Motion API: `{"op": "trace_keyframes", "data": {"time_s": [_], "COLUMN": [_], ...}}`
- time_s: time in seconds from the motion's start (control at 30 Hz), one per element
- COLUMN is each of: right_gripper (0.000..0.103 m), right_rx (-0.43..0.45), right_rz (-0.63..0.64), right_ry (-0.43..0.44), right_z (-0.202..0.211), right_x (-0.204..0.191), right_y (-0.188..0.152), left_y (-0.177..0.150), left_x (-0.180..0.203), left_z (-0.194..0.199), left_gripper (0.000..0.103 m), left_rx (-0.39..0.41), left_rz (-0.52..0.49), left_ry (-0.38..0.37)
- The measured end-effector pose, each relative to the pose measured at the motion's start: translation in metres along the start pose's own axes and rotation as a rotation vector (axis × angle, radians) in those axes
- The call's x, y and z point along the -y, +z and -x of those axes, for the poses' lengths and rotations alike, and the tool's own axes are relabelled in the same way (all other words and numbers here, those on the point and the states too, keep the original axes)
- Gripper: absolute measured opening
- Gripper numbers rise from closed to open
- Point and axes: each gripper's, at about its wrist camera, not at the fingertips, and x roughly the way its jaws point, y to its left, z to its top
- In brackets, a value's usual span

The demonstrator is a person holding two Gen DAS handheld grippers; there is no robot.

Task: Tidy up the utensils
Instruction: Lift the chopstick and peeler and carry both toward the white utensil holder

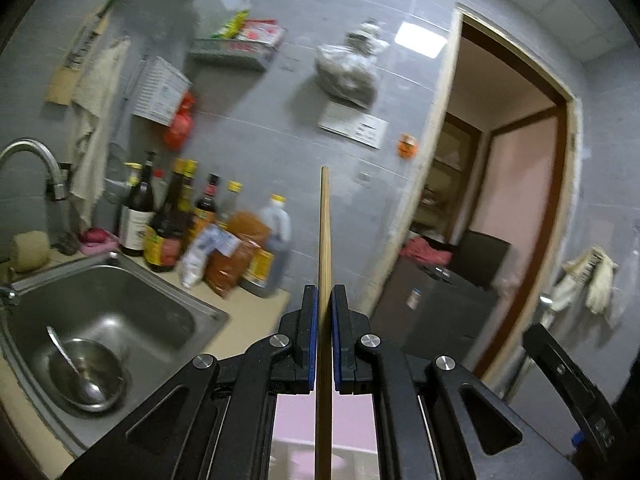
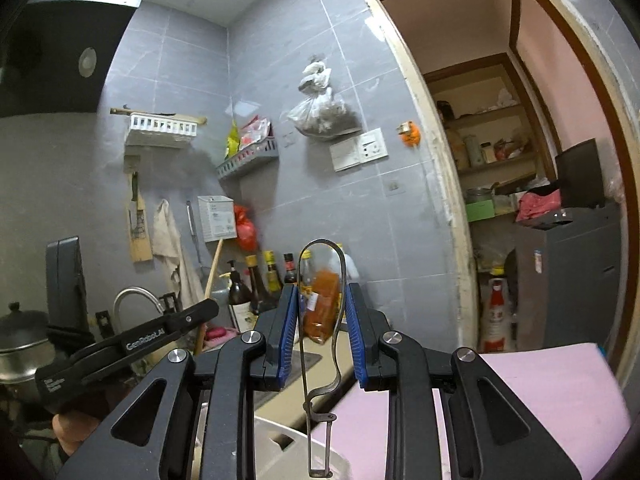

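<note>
My left gripper is shut on a long wooden chopstick that runs upright between the blue pads, held in the air right of the sink. My right gripper holds a thin metal peeler by its looped wire handle, blade end hanging down; the blue pads press its sides. The left gripper and the chopstick also show at the left of the right wrist view.
A steel sink holds a metal bowl with a spoon. Sauce bottles stand behind it on the counter. A pink board lies below at the right, with a white container rim beside it. An open doorway is right.
</note>
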Motion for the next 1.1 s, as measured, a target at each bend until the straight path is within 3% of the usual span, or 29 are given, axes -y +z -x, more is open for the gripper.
{"op": "trace_keyframes", "data": {"time_s": [0.2, 0.47, 0.67, 0.8, 0.9, 1.1], "right_gripper": [0.022, 0.022, 0.022, 0.022, 0.022, 0.022], "right_rx": [-0.024, -0.101, -0.142, -0.158, -0.165, -0.188], "right_rz": [0.021, 0.015, 0.022, 0.024, 0.032, 0.042], "right_ry": [0.017, 0.003, 0.000, 0.009, 0.013, 0.029], "right_z": [-0.016, -0.028, -0.028, -0.025, -0.022, -0.018], "right_x": [-0.009, 0.001, 0.005, 0.006, 0.005, 0.003], "right_y": [-0.023, -0.054, -0.066, -0.070, -0.070, -0.070], "left_y": [-0.015, -0.041, -0.062, -0.071, -0.076, -0.076], "left_x": [-0.025, -0.021, -0.014, -0.014, -0.018, -0.015], "left_z": [-0.009, -0.013, -0.006, -0.006, -0.004, 0.003], "left_gripper": [0.004, 0.004, 0.004, 0.004, 0.004, 0.005], "left_rx": [0.033, 0.048, 0.008, -0.067, -0.121, -0.145], "left_rz": [0.040, 0.009, -0.019, -0.036, -0.015, -0.017], "left_ry": [0.058, 0.117, 0.154, 0.162, 0.140, 0.103]}}
